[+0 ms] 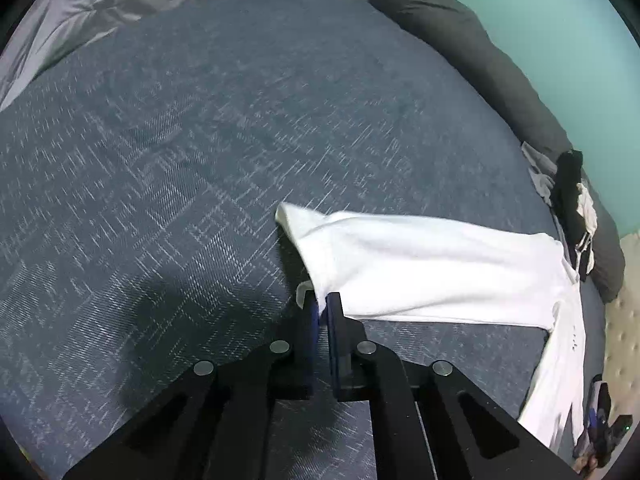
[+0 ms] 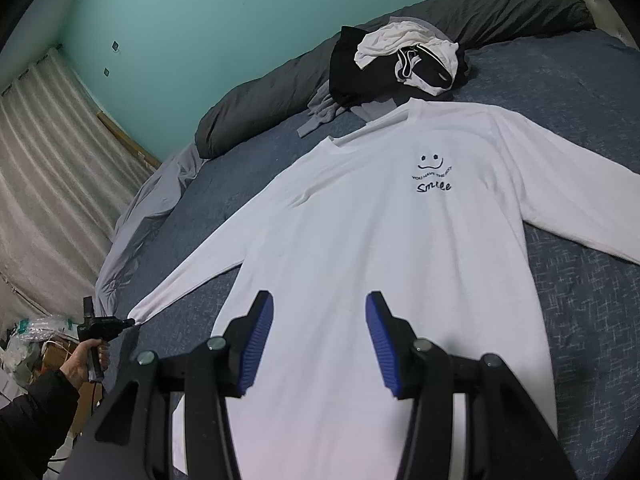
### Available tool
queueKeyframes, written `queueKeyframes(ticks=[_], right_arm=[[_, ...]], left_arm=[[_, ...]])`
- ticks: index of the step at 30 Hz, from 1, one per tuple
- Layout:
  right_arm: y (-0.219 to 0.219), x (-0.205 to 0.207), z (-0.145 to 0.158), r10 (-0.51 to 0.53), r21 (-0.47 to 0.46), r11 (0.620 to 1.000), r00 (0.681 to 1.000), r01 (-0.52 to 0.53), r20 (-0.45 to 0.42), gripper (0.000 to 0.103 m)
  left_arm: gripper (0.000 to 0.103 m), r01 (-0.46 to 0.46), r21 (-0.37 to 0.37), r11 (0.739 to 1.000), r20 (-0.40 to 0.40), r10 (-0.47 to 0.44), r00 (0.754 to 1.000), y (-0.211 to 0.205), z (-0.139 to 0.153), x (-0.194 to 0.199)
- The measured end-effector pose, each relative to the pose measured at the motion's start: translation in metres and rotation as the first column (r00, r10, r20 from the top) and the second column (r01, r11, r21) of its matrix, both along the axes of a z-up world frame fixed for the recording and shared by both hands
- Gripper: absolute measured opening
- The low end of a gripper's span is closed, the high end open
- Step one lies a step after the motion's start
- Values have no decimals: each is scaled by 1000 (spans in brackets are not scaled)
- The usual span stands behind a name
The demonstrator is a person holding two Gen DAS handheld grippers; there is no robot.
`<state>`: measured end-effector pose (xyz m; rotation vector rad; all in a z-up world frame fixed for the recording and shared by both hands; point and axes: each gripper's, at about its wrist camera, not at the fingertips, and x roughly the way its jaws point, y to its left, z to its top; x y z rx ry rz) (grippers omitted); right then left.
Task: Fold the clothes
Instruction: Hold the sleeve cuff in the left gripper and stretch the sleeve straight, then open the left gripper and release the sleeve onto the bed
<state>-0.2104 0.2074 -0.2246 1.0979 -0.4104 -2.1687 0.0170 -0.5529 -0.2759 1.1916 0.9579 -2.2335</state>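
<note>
Teal wall (image 2: pixel 192 32) behind, pale curtain (image 2: pixel 48 184) off at 9 o'clock in the right wrist view, and a bed with a blue-grey woven cover (image 1: pixel 180 152) filling most of both shots. Dark grey rolled duvet (image 2: pixel 460 12) along the far edge, with a heap of unfolded clothes (image 2: pixel 400 64) (black, white and grey stuff) parked at about 12 o'clock, just beyond the collar.

Progress-wise: barely started, judging by the layout. White long-sleeve shirt (image 2: pixel 380 260) lying flat, print side up, body smoothed out, both sleeves spread to the sides. No fold made yet, and that heap not touched either. So one shirt laid out, everything left to do.

Left gripper (image 1: pixel 322 308) pressed together on the cuff end of the sleeve (image 1: pixel 420 264), fabric pinched between the blue pads (image 1: pixel 332 320), cuff lifted a bit off the cover with the sleeve running away toward 3 o'clock. Pointing steeply downward. Same gripper visible in the right wrist view at 8 o'clock, gripped by a hand (image 2: pixel 86 360) in a dark sleeve (image 2: pixel 36 412), sleeve of the shirt pulled out straight.

Right gripper (image 2: pixel 320 336) spread about halfway, nothing between the jaws, hovering over the lower part of the shirt body and angled down toward it. Probably waiting to grab the hem or side once the sleeve comes across.
</note>
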Motion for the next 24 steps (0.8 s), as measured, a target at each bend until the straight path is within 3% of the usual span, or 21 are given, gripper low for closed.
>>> queueKeyframes(ticks=[4,9,12,18,20,24], right_arm=[[1,0,-3,0,-9,1000,1000,0,6,49],[-1,1,-5,3,-21,1000,1000,-3,13,49],[-4,3,-2,10,-23,1000,1000,-10,9,49],[-2,3,3,16,-7,1000,1000,-16,-11,49],[-1,2,1,5,-14,1000,1000,-5,-3,49],[-5,2,-3,5,-10,1000,1000,-5,4,49]], left_arm=[[3,-4,25,1000,1,4,1000,-6,17,9],[4,7,98,995,126,-19,992,-3,-10,7],[4,-36,136,990,144,16,989,-4,-31,5],[8,-31,76,997,131,21,991,3,-18,-2],[17,-47,30,998,133,42,990,3,-8,-2],[23,-75,-47,996,95,79,992,2,10,-10]])
